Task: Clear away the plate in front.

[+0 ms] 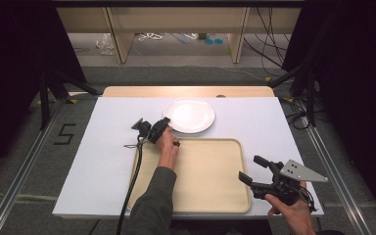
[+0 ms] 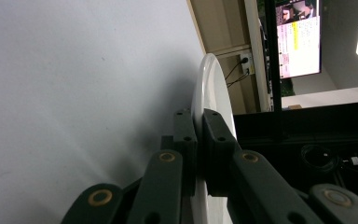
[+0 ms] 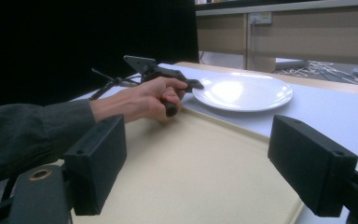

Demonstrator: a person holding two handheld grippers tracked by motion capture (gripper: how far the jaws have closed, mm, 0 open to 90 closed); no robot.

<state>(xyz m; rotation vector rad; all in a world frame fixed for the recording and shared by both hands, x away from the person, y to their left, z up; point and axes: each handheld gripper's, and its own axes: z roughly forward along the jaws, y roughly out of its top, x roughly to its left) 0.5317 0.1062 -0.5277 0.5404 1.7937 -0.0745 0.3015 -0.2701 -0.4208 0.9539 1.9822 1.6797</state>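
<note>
A white plate (image 1: 190, 115) lies on the white table top behind the beige tray (image 1: 210, 171). My left gripper (image 1: 165, 122) is shut on the plate's near-left rim; in the left gripper view the plate (image 2: 212, 88) stands edge-on with both black pads (image 2: 186, 140) pressed against its rim. The right gripper view shows the same plate (image 3: 242, 91) and the left hand on its gripper (image 3: 196, 85) at the rim. My right gripper (image 1: 249, 169) hangs over the tray's near-right corner, jaws wide apart with nothing between them, and its pads (image 3: 95, 163) frame the bare tray (image 3: 191, 172).
The white table top (image 1: 107, 147) has free room left of the tray. The left gripper's cable (image 1: 132, 186) trails along the tray's left edge toward the front. Wooden furniture legs and loose cables lie on the floor beyond the table.
</note>
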